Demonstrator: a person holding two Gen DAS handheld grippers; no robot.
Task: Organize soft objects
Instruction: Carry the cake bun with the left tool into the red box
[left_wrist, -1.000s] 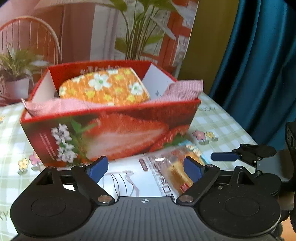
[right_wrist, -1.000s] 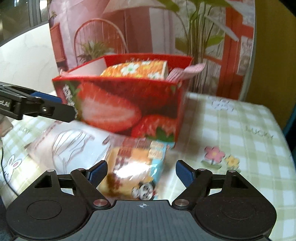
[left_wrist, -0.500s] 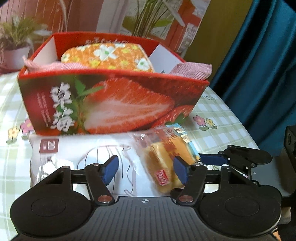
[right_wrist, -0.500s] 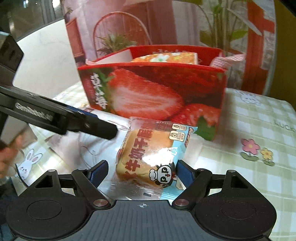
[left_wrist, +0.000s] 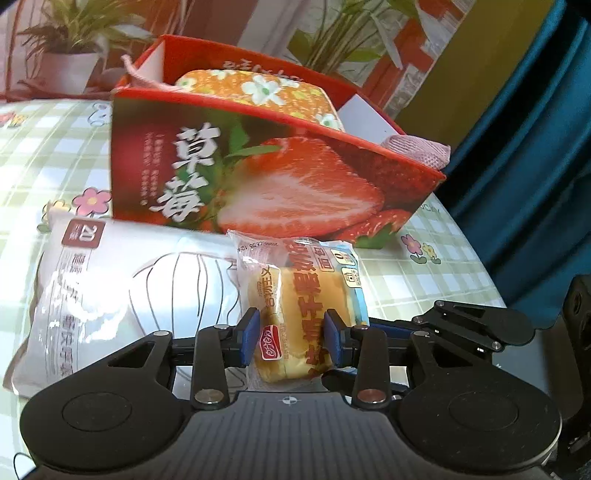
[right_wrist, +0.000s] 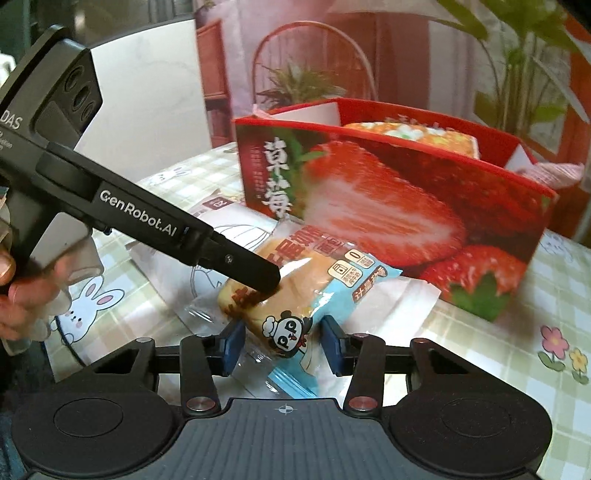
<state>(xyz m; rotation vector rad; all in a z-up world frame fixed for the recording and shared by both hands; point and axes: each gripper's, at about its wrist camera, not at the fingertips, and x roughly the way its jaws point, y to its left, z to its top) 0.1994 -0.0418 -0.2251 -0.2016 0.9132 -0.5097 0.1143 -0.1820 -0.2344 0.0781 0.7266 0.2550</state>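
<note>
The wrapped bread (left_wrist: 295, 306) is lain on the white pack (left_wrist: 122, 291) before the strawberry box (left_wrist: 258, 177); both the left tool (left_wrist: 291, 338) and right tool (right_wrist: 282, 345) are being closed around it.

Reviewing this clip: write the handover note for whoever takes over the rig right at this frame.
Left gripper: jaws closing on one end of the wrapped bread, pads at the wrapper.
Right gripper: jaws closing around the other end; grip not yet clear.
The bread lies on the white packet, in front of the strawberry box.
Done: floral cushion and pink cloth are in the box.
Left: probably box the bread and white packet.
</note>
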